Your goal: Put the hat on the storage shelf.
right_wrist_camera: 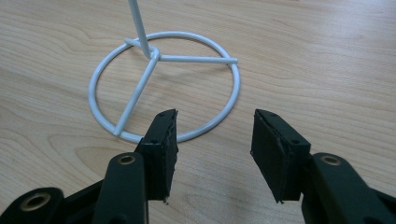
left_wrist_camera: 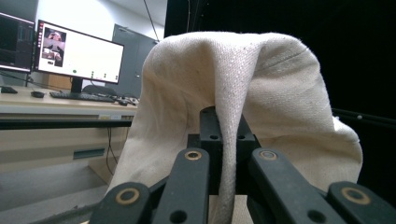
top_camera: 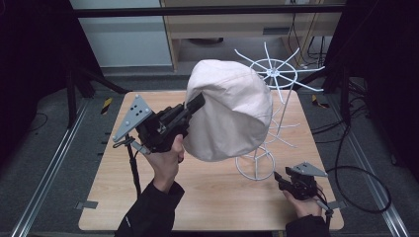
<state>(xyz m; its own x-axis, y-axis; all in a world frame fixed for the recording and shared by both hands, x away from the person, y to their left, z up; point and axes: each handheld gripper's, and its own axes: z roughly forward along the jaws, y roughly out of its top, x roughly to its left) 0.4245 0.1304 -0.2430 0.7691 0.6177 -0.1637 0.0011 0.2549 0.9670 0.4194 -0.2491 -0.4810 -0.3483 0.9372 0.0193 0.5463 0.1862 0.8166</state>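
We hold the cream canvas hat (top_camera: 230, 111) pinched in our left gripper (top_camera: 195, 104), lowering it onto the white wire stand (top_camera: 273, 74); next, seat it. Our right gripper (right_wrist_camera: 212, 140) rests open, empty, near the base.

Both tools black, w/ jointed link arms and brass-coloured pivot pins. Left tool (top_camera: 195, 104): grey 3-cornered plate on top w/ small dark holes, black cable trailing below. Right tool (right_wrist_camera: 212, 140): flat rectangular black pads, small screw holes, grey plate on top, black cable. Person wears black long sleeves.
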